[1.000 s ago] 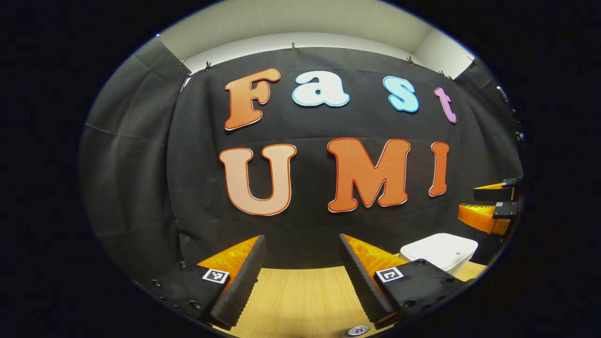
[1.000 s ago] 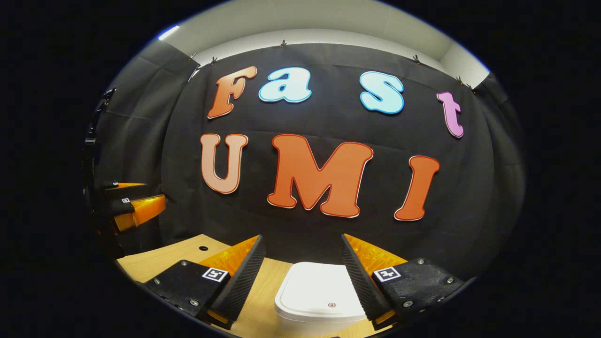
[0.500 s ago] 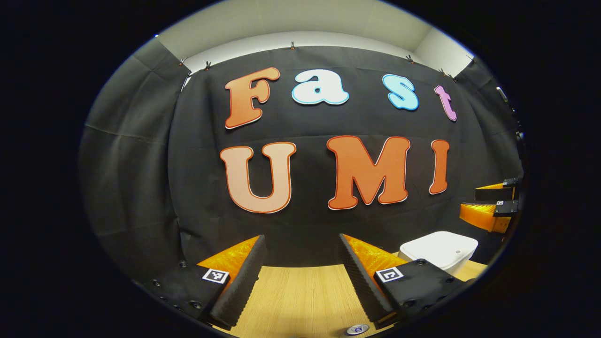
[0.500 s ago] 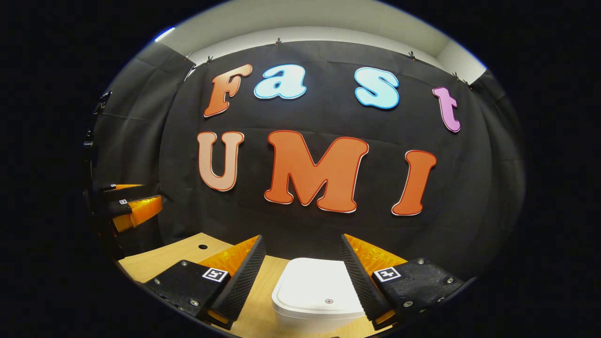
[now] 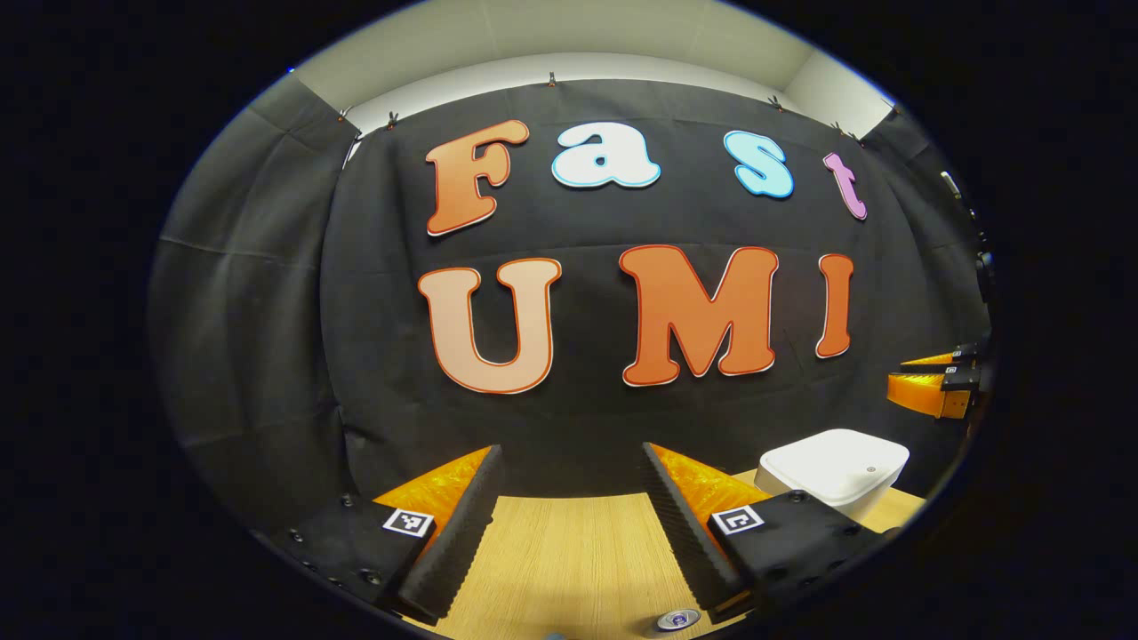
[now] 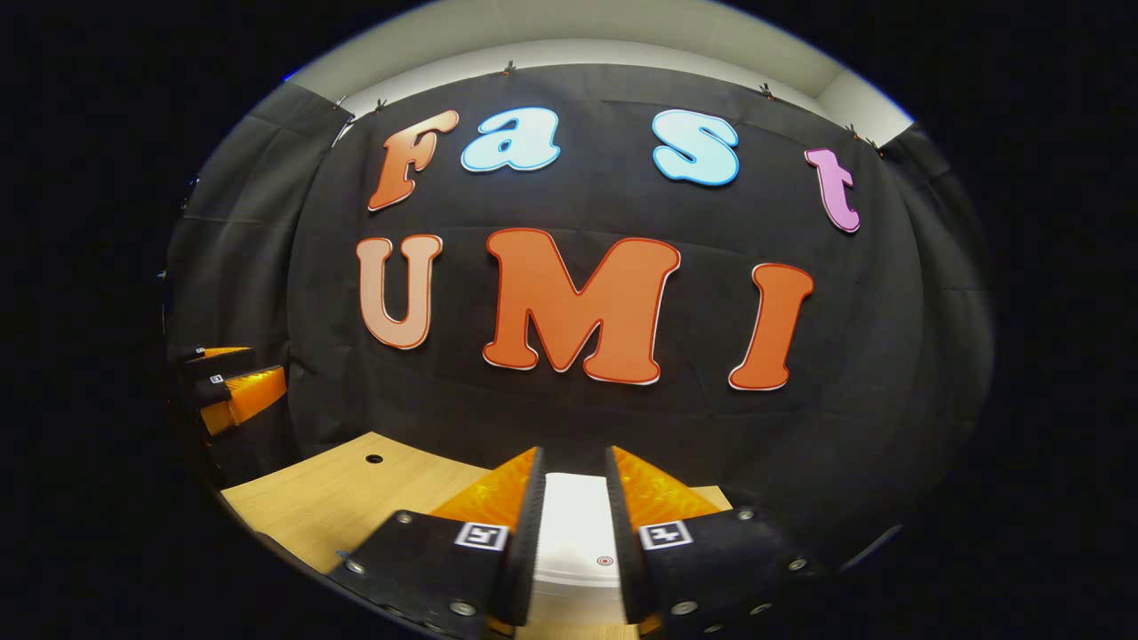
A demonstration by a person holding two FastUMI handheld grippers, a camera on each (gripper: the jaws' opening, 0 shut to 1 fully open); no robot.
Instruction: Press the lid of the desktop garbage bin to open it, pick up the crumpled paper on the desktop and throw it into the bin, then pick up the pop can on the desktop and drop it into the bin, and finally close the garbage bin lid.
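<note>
White plastic, smooth, with rounded corners: garbage bin [image 6: 573, 533] on the wooden desktop [image 5: 569, 551], lid [image 5: 836, 453] lying flat and closed, small round mark [image 6: 605, 561] near its front edge. Fits two stages alike: lid down awaiting the press that opens it, or lid down again with paper and can inside. Cannot tell which from here.

Right gripper [image 6: 573, 458] poised just above the lid, fingers set close together with a narrow gap between them, clamping nothing. Left gripper [image 5: 571, 449] held off to the side over bare wood, fingers spread wide, holding nothing.

For any press on that lid, probably best to:
- keep the fingers narrow so both tips land together;
- aim at or near the round mark, not at the rim;
- push straight down, gently, since a light bin may slide or tip;
- lift clear at once.
</note>
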